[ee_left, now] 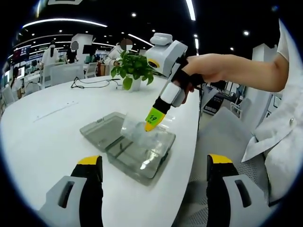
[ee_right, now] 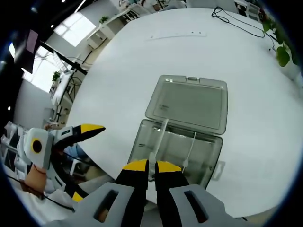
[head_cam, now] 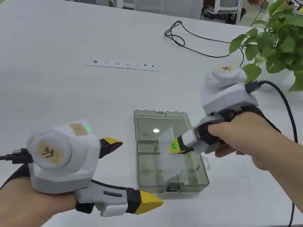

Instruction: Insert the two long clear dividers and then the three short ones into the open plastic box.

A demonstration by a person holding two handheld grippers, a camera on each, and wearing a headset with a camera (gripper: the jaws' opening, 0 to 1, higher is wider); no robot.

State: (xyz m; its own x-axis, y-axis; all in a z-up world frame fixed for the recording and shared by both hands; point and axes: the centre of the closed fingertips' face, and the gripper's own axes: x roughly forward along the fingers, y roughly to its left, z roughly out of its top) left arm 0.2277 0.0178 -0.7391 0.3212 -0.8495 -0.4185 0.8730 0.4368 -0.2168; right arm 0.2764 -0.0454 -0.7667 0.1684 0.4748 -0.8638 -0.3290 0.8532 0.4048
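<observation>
The right gripper (head_cam: 179, 146) is reaching in from the right over the open plastic box (head_cam: 147, 172). Its jaws are pinching nearly shut on the top edge of a clear divider (head_cam: 167, 156), which is hanging down into the near half of the box, the base. Whether this one is long or short I cannot tell. In the right gripper view the divider (ee_right: 158, 142) is running from the jaws toward the hinge, and a second thin strip (ee_right: 191, 150) just to its right seems to be standing in the base already.

To do this step well, I judge the sheet should be going down upright, with both ends lined up on the wall slots before any pressing. The pinch should be light, so the thin plastic is not bowing. The box is lying loose on the table (head_cam: 57, 85), so a skewed push could be sliding it.

The left gripper (head_cam: 130, 172) is hovering near and left of the box, jaws spread wide and holding nothing; it could be steadying the near wall. The lid (head_cam: 161, 124) is lying flat on the far side. A power strip (head_cam: 125, 64), a black cable (head_cam: 199, 45) and a potted plant (head_cam: 277, 38) are sitting far off, well apart from the box and blocking nothing
</observation>
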